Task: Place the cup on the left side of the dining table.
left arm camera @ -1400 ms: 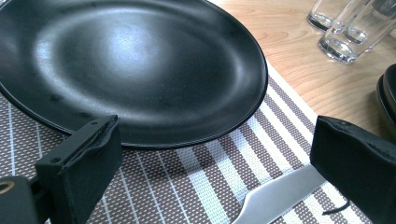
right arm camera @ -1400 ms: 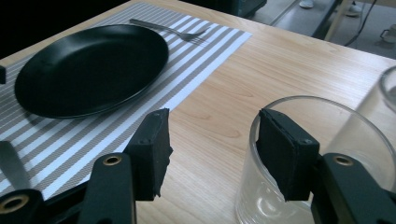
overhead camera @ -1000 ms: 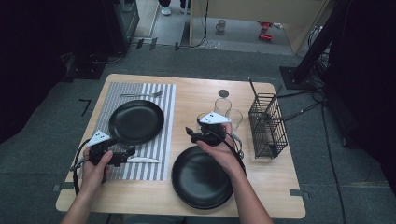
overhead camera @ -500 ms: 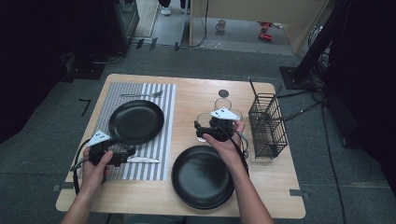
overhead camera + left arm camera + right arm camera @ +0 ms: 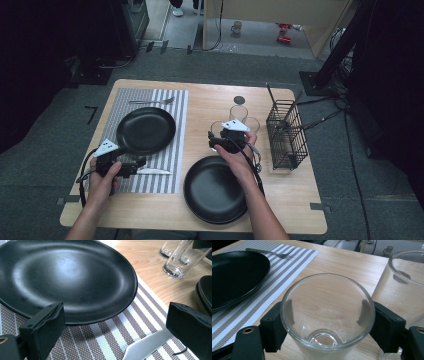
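On the wooden table (image 5: 200, 107), near its middle, a clear glass (image 5: 328, 317) stands upright with its round open mouth pointing up and its long side running straight up and down. It is smooth and see-through, wide at the top and narrower at the thick bottom. The right gripper (image 5: 219, 141) has its two black jaws around this glass, one on each side; they have just been closing in, and they sit right against the glass walls, but it is hard to tell if they squeeze it yet. A second glass (image 5: 404, 287) stands just beside it, cut off at the picture's edge. The left gripper (image 5: 117, 337) rests low over the striped mat (image 5: 170, 155) with its jaws spread wide and nothing in them. Between them lies the shiny metal tip of a knife (image 5: 147, 343), its handle hidden. A round, smooth black plate (image 5: 146, 131) sits on the mat, with a fork (image 5: 152, 101) behind it. Another black plate (image 5: 212, 192) and a wire basket (image 5: 286, 135) sit on the bare wood.
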{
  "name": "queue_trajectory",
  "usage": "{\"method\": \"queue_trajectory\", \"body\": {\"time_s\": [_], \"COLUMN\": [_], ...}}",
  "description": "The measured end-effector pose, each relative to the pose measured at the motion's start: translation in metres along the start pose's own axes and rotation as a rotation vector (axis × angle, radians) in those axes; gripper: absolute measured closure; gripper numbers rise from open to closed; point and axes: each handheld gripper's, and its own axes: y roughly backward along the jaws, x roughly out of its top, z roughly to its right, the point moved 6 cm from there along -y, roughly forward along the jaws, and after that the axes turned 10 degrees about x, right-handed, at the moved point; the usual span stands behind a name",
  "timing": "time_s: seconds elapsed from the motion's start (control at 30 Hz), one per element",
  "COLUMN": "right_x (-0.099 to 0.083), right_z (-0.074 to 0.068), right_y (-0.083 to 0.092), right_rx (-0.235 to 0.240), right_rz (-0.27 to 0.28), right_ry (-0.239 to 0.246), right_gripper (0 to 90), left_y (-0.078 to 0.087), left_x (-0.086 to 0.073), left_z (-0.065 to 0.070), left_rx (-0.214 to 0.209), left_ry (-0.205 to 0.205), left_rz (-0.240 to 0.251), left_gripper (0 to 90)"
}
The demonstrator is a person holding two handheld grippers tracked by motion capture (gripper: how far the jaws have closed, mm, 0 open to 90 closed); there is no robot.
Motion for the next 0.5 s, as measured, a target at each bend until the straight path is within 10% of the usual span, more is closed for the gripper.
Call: {"method": "queue_trajectory", "body": {"time_s": [0.5], "right_x": [0.005], "right_z": [-0.002], "right_y": [0.007], "right_rx": [0.025], "right_rz": [0.016], "right_ry": [-0.002], "right_gripper": [29.8], "left_y": [-0.005], "left_x": [0.01], "left_z": [0.019], "left_rx": [-0.056], "left_ry": [-0.027], "left_rz": [0.016], "left_gripper": [2.7]}}
